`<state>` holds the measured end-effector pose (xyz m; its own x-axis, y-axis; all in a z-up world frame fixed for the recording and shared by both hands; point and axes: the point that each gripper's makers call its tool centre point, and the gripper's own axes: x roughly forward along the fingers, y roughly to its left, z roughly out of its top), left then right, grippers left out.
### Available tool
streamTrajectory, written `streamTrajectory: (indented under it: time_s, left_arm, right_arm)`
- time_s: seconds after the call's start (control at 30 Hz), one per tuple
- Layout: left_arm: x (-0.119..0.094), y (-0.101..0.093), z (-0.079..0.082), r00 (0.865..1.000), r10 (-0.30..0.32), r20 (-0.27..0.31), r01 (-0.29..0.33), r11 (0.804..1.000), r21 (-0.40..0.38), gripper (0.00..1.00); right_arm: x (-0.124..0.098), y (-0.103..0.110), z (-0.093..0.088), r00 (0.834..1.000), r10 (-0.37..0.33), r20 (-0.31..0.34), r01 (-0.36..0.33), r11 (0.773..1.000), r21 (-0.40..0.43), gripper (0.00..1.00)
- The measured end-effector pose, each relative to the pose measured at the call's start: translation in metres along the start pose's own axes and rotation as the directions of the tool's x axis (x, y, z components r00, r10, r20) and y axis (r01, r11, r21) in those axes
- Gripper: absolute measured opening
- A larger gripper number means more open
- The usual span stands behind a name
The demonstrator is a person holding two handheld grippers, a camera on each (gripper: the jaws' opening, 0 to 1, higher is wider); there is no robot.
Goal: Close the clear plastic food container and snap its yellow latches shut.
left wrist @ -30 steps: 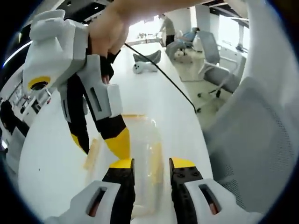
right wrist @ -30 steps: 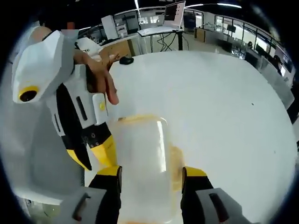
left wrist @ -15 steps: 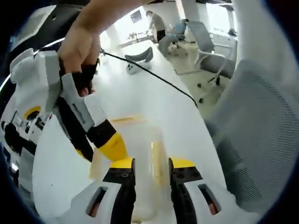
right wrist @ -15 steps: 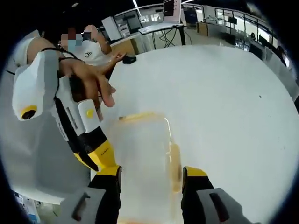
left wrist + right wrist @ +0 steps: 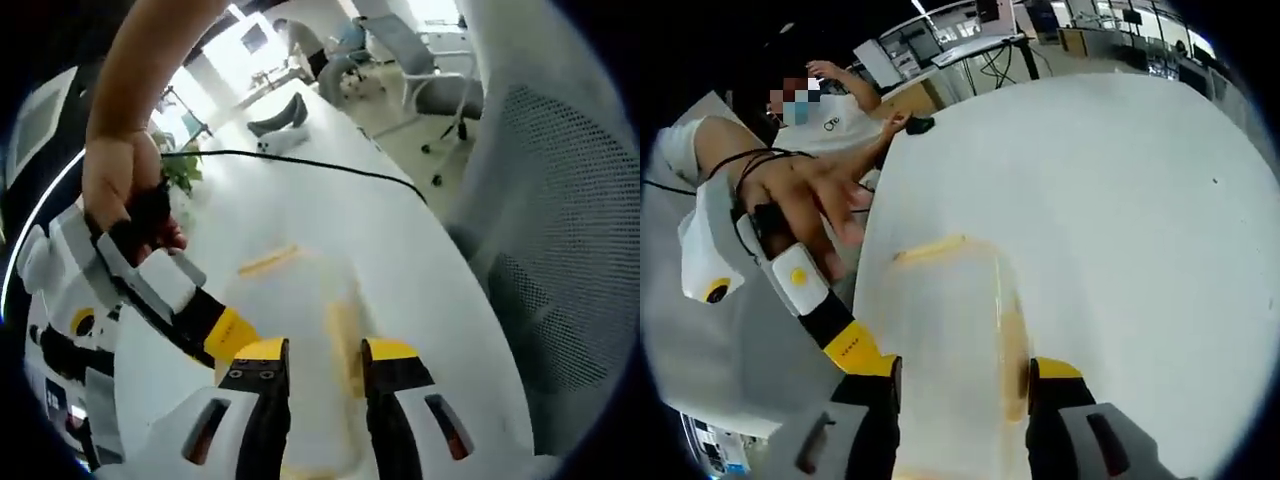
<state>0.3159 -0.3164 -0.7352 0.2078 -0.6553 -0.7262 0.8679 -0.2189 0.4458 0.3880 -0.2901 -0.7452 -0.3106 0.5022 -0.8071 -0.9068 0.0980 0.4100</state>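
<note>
The clear plastic container (image 5: 300,300) lies on the white table (image 5: 330,200) with its lid down. One yellow latch (image 5: 268,262) sits at its far end and another latch (image 5: 345,335) on its right side. My left gripper (image 5: 327,352) hovers over its near end, jaws a little apart and open. My right gripper (image 5: 228,336) leans in at the container's left edge, held by a hand. In the right gripper view the container (image 5: 945,320) runs between the wide-open jaws of my right gripper (image 5: 962,368); the left gripper (image 5: 850,345) touches its left side.
A black cable (image 5: 300,160) crosses the table beyond the container. A grey mesh office chair (image 5: 545,260) stands close on the right. A person (image 5: 840,100) sits at the table's far left corner by a small black object (image 5: 920,125). The table (image 5: 1120,200) spreads bare to the right.
Both views have tilted. In each view the other gripper has dropped lower and further left, beside the container's left edge. The container has stayed in place; jaw gaps look the same.
</note>
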Motion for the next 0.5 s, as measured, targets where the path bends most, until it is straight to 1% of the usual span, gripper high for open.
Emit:
streamTrajectory:
  time_s: [0.07, 0.13, 0.2, 0.27, 0.47, 0.5]
  left_arm:
    - [-0.0004, 0.0022, -0.0001, 1.000, 0.007, 0.002, -0.007, 1.000, -0.015, 0.26]
    - [-0.0003, 0.0026, -0.0005, 1.000, 0.012, 0.003, -0.012, 1.000, -0.012, 0.26]
    - [-0.0002, 0.0024, -0.0005, 1.000, 0.015, 0.004, -0.015, 1.000, -0.010, 0.26]
    - [0.0002, 0.0023, -0.0007, 1.000, 0.018, -0.003, -0.018, 1.000, 0.007, 0.26]
    - [0.0006, 0.0028, -0.0008, 1.000, 0.014, -0.018, -0.014, 1.000, -0.001, 0.25]
    - [0.0006, 0.0033, -0.0008, 1.000, 0.012, -0.020, -0.013, 1.000, -0.014, 0.24]
  right_arm:
    - [0.0001, 0.0000, -0.0001, 1.000, 0.006, -0.006, -0.006, 1.000, -0.004, 0.48]
    - [0.0003, 0.0006, -0.0002, 1.000, 0.007, -0.012, -0.007, 1.000, 0.001, 0.48]
    - [0.0005, 0.0012, -0.0002, 1.000, 0.006, -0.020, -0.007, 1.000, -0.010, 0.48]
    - [0.0008, 0.0012, -0.0005, 1.000, 0.005, -0.026, -0.006, 1.000, -0.009, 0.47]
    - [0.0016, 0.0017, -0.0012, 0.999, -0.003, -0.048, 0.002, 1.000, -0.021, 0.46]
    - [0.0017, 0.0017, -0.0013, 0.999, -0.004, -0.050, 0.003, 1.000, -0.023, 0.46]
